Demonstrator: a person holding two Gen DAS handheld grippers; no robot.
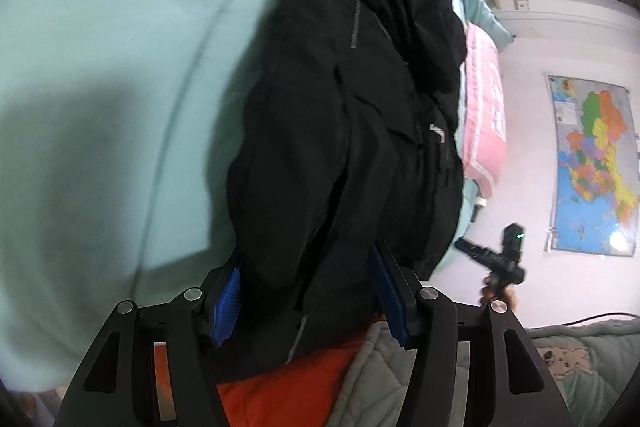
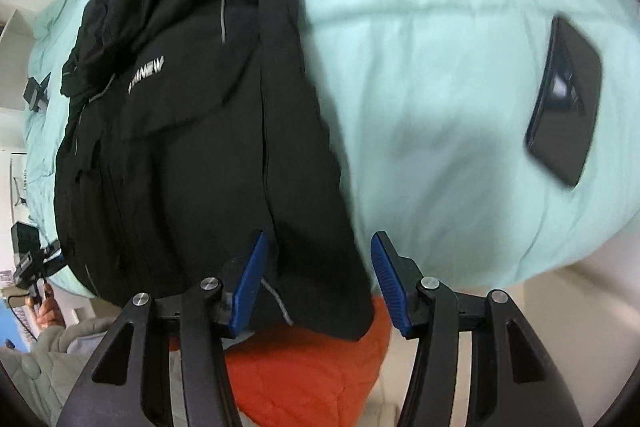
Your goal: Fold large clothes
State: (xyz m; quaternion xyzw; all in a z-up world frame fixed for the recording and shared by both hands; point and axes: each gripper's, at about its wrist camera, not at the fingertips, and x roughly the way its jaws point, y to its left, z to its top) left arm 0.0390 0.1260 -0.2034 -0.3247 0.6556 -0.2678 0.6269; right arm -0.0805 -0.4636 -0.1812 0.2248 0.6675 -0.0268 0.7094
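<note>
A large black jacket [image 1: 344,115] with grey zip trims lies lengthwise on a mint green bed [image 1: 100,67]; its near hem hangs over the bed's front edge. My left gripper [image 1: 308,291] is open, its blue pads either side of the hem's left part. In the right wrist view the jacket [image 2: 192,131] fills the left half, and my right gripper [image 2: 316,279] is open around the hem's right corner. The right gripper also shows in the left wrist view [image 1: 500,259], held by a hand.
A black phone [image 2: 564,103] lies on the bed right of the jacket. A pink blanket [image 1: 484,107] lies at the far side. An orange quilted garment [image 2: 312,379] is below both grippers. A map [image 1: 592,167] hangs on the wall.
</note>
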